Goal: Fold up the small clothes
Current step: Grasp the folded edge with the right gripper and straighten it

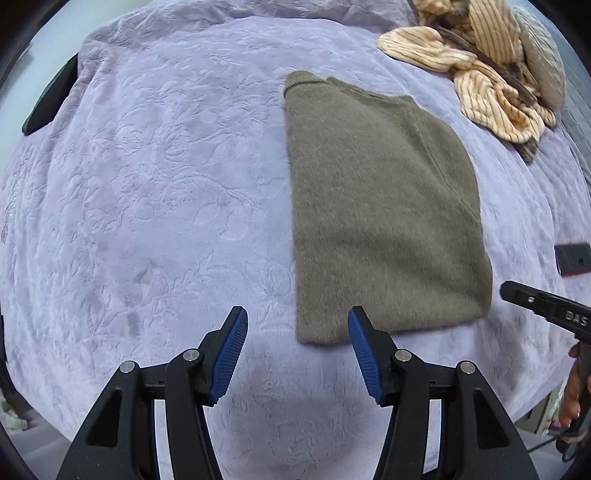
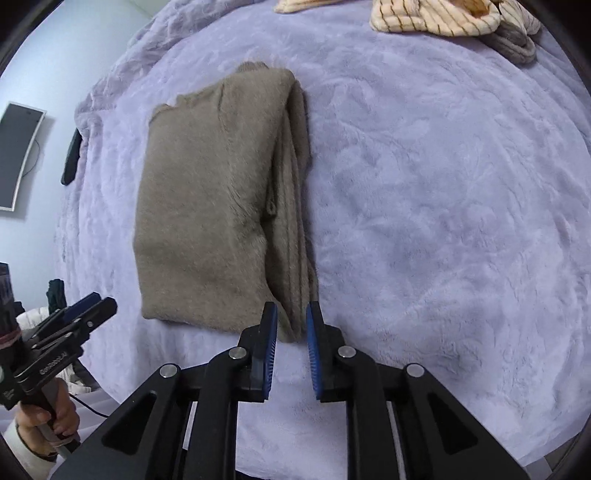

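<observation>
An olive-brown sweater point(image 1: 384, 206) lies folded lengthwise and flat on the lavender blanket point(image 1: 155, 192). My left gripper point(image 1: 297, 314) hangs over the sweater's near left corner, open, with nothing pressed between its blue pads. In the right wrist view, the same sweater point(image 2: 207, 206) shows its layered folded edge on the right. My right gripper point(image 2: 292, 308) points down at the near right corner, its jaws only a narrow gap apart. Cloth shows through that gap but lies flat and unpinched. In the left wrist view, the right gripper point(image 1: 543, 306) stands just off the sweater's right edge.
A heap of cream striped clothes point(image 1: 480, 62) lies at the far right of the bed, also cream striped clothes point(image 2: 443, 14). A dark panel point(image 2: 18, 155) hangs on the wall at left. A hand point(image 2: 48, 417) holds the left gripper's handle near the bed's front edge.
</observation>
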`<action>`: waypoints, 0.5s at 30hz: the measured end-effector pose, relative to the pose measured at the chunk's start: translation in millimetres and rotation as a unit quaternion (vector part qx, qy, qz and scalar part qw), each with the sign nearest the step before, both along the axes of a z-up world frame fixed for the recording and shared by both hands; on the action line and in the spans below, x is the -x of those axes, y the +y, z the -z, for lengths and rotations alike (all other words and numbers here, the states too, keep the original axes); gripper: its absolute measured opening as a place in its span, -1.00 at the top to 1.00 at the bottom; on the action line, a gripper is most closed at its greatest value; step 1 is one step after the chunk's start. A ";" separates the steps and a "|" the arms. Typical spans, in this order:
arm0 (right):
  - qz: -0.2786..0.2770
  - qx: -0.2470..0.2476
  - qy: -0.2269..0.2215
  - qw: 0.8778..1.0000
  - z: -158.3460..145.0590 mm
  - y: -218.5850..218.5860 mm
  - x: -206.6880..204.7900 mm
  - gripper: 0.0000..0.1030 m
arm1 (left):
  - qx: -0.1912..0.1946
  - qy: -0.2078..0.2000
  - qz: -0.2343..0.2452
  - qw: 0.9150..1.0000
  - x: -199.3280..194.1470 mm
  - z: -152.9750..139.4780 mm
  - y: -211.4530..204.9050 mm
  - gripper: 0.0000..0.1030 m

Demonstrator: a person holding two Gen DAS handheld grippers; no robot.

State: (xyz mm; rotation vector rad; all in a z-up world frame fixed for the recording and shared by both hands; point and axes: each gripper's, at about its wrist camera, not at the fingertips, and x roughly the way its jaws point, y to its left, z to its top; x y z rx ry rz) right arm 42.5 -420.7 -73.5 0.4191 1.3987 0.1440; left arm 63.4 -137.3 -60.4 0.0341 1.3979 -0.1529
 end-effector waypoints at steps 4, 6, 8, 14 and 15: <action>-0.004 -0.011 -0.035 0.999 -15.1 9.4 -26.7 0.65 | -0.003 -0.008 -0.008 1.000 -28.6 9.0 -10.9 -0.12; -0.012 -0.012 -0.035 0.999 -11.7 15.3 -36.0 0.65 | -0.017 0.000 -0.002 1.000 -38.6 23.3 -20.6 -0.12; -0.025 -0.006 -0.023 0.999 1.2 26.4 -46.0 0.65 | -0.028 0.013 0.004 1.000 -41.7 38.8 -26.4 -0.12; -0.017 -0.002 0.025 1.000 41.0 19.9 -43.0 0.61 | -0.039 0.022 0.000 0.999 -39.3 53.5 -24.7 -0.77; -0.012 -0.010 0.026 1.000 40.8 17.6 -41.1 0.60 | -0.037 0.027 -0.003 0.999 -39.1 55.7 -22.9 -0.77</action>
